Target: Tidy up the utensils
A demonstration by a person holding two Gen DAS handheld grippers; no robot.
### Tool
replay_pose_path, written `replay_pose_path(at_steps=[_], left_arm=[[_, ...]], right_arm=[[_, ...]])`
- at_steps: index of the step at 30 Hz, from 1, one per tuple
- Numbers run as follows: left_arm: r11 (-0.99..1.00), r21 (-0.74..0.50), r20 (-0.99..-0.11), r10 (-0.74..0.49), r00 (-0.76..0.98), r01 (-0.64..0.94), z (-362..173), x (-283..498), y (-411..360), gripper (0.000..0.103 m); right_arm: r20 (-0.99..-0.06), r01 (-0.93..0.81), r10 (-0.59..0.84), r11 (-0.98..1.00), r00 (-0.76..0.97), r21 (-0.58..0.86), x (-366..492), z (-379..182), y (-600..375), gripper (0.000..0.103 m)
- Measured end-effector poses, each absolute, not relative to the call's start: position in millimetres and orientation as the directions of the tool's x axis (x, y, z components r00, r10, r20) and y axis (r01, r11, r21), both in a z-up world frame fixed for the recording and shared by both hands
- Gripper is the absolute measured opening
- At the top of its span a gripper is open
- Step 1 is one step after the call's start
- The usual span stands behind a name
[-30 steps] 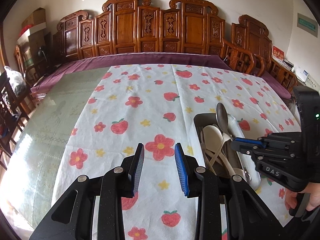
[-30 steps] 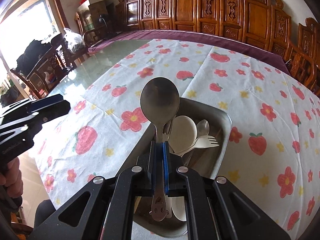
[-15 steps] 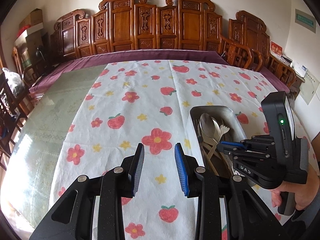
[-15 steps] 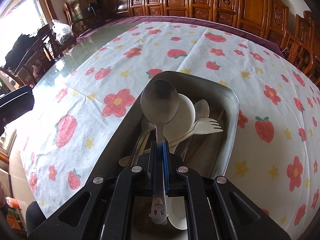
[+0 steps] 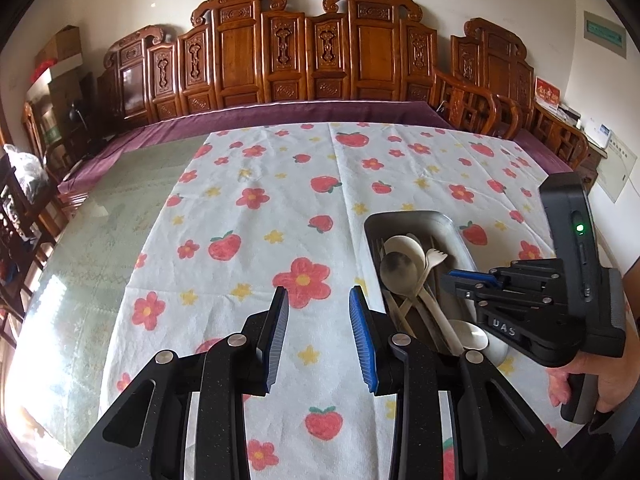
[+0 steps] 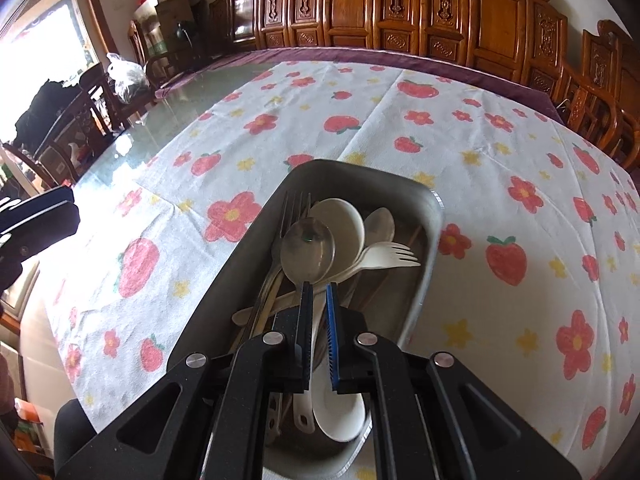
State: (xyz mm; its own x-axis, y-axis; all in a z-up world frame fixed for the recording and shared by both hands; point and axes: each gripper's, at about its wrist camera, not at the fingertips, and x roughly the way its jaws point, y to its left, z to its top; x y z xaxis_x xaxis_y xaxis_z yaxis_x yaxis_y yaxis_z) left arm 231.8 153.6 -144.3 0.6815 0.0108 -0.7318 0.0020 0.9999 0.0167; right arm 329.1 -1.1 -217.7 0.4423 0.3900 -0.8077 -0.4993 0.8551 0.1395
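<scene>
Over tray (image 6: 424, 280), right tool (image 6: 318, 292) has let go metal spoon (image 6: 307, 250), jaws slightly apart; left tool (image 5: 319, 300) half-open, empty.

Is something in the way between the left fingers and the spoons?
Yes. The side of the tray lies between the left gripper and the spoons, and the right gripper hangs over them.

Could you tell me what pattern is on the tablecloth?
The tablecloth is white with red strawberries, red flowers and small yellow flowers, clearest in the left wrist view.

Black left tool (image 5: 319, 334): blue ribbed pads, silver screws. Right tool (image 5: 450, 278): white "UAS" marking, green LED.
</scene>
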Motion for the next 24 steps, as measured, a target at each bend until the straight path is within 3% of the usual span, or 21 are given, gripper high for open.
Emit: replay_pose_path(at_steps=[5, 8, 11, 12, 15, 16, 18, 22, 24], left_arm=[[1.000, 0.017, -0.722, 0.007, 0.692, 0.007, -135.1, 223.2, 139.7, 0.032], [1.000, 0.025, -0.709, 0.008, 0.705, 0.014, -127.3, 215.5, 128.9, 0.046], [0.999, 0.026, -0.700, 0.003, 0.714, 0.021, -119.3, 206.9, 116.4, 0.050], [0.999, 0.022, -0.698, 0.000, 0.716, 0.022, -117.3, 204.4, 113.0, 0.056], [0.999, 0.021, -0.685, -0.008, 0.728, 0.030, -109.5, 195.7, 100.0, 0.074], [0.999, 0.022, -0.681, -0.010, 0.732, 0.034, -106.5, 192.3, 94.8, 0.076], [0.999, 0.021, -0.675, -0.020, 0.737, 0.046, -100.6, 185.6, 84.4, 0.082], [0.998, 0.021, -0.664, -0.032, 0.747, 0.061, -89.6, 171.1, 64.2, 0.091], [0.998, 0.020, -0.670, -0.035, 0.742, 0.065, -86.9, 165.0, 56.1, 0.094]], right_arm=[[-0.771, -0.496, 0.414, 0.855, 0.483, 0.148, 308.1, -191.2, -24.9, 0.009], [-0.753, -0.489, 0.419, 0.859, 0.508, 0.148, 293.5, -176.7, -41.6, 0.009], [-0.735, -0.478, 0.416, 0.867, 0.535, 0.142, 276.7, -163.0, -60.3, 0.009], [-0.732, -0.474, 0.412, 0.870, 0.543, 0.138, 271.6, -159.7, -64.8, 0.009], [-0.713, -0.452, 0.395, 0.884, 0.579, 0.123, 251.9, -145.5, -85.1, 0.026], [-0.708, -0.440, 0.387, 0.890, 0.591, 0.119, 245.1, -140.8, -93.1, 0.036], [-0.700, -0.419, 0.371, 0.901, 0.610, 0.112, 233.6, -133.7, -107.3, 0.043], [-0.683, -0.367, 0.335, 0.924, 0.649, 0.105, 208.6, -120.2, -138.7, 0.070], [-0.683, -0.346, 0.310, 0.934, 0.661, 0.089, 196.8, -116.2, -151.9, 0.076]])
